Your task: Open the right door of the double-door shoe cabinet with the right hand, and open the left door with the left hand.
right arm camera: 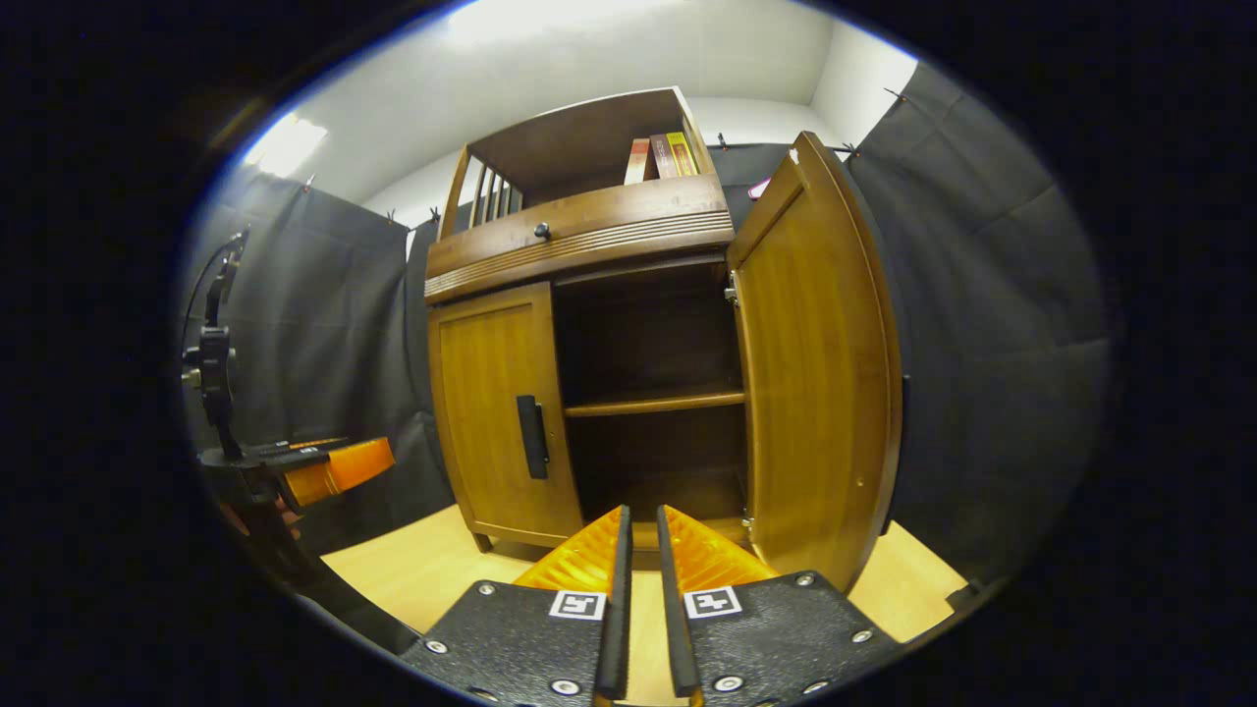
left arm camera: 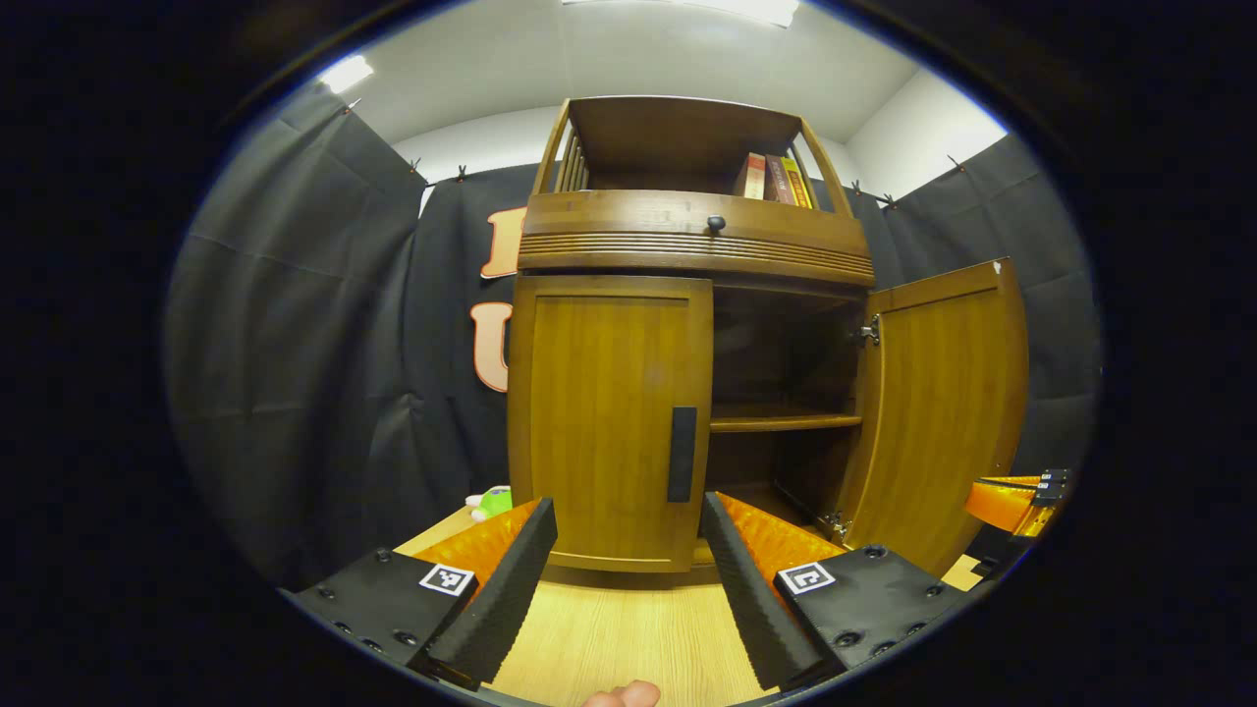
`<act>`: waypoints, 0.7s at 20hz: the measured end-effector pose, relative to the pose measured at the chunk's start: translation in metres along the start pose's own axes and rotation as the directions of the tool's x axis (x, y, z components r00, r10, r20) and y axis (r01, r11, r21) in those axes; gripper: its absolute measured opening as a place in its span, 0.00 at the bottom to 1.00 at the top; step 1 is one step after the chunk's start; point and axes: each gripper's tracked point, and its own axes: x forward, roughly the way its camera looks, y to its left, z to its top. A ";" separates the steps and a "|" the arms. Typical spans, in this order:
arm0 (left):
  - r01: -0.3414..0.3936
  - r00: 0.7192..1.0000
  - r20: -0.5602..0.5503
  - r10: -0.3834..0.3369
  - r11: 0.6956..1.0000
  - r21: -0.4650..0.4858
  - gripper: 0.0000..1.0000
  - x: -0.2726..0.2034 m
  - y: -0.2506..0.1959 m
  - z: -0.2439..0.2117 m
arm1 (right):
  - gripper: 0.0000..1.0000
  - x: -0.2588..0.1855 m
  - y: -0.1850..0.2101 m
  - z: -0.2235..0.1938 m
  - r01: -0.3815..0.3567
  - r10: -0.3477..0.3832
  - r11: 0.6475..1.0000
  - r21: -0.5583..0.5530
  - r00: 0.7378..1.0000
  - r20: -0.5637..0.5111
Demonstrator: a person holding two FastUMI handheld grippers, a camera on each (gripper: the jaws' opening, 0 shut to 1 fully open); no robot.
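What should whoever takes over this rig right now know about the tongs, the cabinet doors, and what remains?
Left tongs: open, holding nothing, short of the closed left door and roughly lined up with its handle.
Right tongs: fingers nearly together with a narrow gap, nothing between them, clear of the cabinet, pointing at its open right half.
Right door: swung wide open; shelf inside looks bare.
Done: right door opened.
Left: bring the left tongs to the left door's handle, grip it, and swing that door open.
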 end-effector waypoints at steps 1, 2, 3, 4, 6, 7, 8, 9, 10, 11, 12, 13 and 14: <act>-0.003 1.000 0.000 0.003 1.000 -0.006 0.95 0.000 0.002 0.000 | 0.24 0.001 -0.003 -0.003 0.018 -0.018 1.000 -0.023 1.000 -0.004; -0.001 1.000 -0.006 0.001 1.000 -0.012 0.95 0.002 0.004 -0.001 | 0.41 0.001 -0.006 -0.005 0.032 -0.032 0.998 -0.045 0.999 -0.003; 0.007 1.000 -0.011 -0.007 1.000 -0.021 0.95 0.006 0.004 -0.001 | 0.51 -0.001 -0.009 -0.006 0.040 -0.040 0.997 -0.062 0.999 -0.003; 0.021 1.000 -0.015 -0.022 0.999 -0.032 0.95 0.011 0.001 0.000 | 0.61 -0.001 -0.011 -0.003 0.050 -0.050 0.996 -0.069 0.999 -0.001; 0.049 0.999 -0.012 -0.050 0.998 -0.049 0.95 0.027 -0.006 0.006 | 0.67 -0.005 -0.014 -0.002 0.063 -0.062 0.996 -0.069 0.998 0.007; 0.067 0.998 -0.005 -0.067 0.996 -0.055 0.95 0.040 -0.010 0.010 | 0.70 -0.007 -0.019 -0.002 0.078 -0.078 0.995 -0.067 0.997 0.008; 0.085 0.996 0.003 -0.085 0.995 -0.058 0.95 0.053 -0.016 0.014 | 0.73 -0.009 -0.023 -0.001 0.090 -0.090 0.994 -0.059 0.996 0.007; 0.109 0.994 0.023 -0.108 0.992 -0.058 0.95 0.067 -0.023 0.018 | 0.77 -0.012 -0.027 0.000 0.099 -0.099 0.994 -0.047 0.995 0.005; 0.135 0.990 0.033 -0.134 0.989 -0.051 0.96 0.083 -0.032 0.021 | 0.80 -0.015 -0.030 0.001 0.112 -0.111 0.993 -0.036 0.994 0.006; 0.164 0.986 0.037 -0.163 0.986 -0.032 0.95 0.099 -0.042 0.020 | 0.92 -0.018 -0.033 0.002 0.119 -0.119 0.992 -0.030 0.993 0.003; 0.174 0.984 0.041 -0.173 0.985 -0.003 0.98 0.113 -0.047 0.017 | 0.92 -0.023 -0.035 0.001 0.125 -0.125 0.992 -0.031 0.992 -0.001; 0.176 0.983 0.046 -0.177 0.984 0.032 0.94 0.128 -0.052 0.018 | 0.81 -0.028 -0.039 0.000 0.136 -0.137 0.990 -0.042 0.991 -0.004; 0.182 0.981 0.054 -0.185 0.982 0.055 0.94 0.141 -0.059 0.015 | 0.81 -0.031 -0.045 0.000 0.152 -0.153 0.987 -0.059 0.988 -0.006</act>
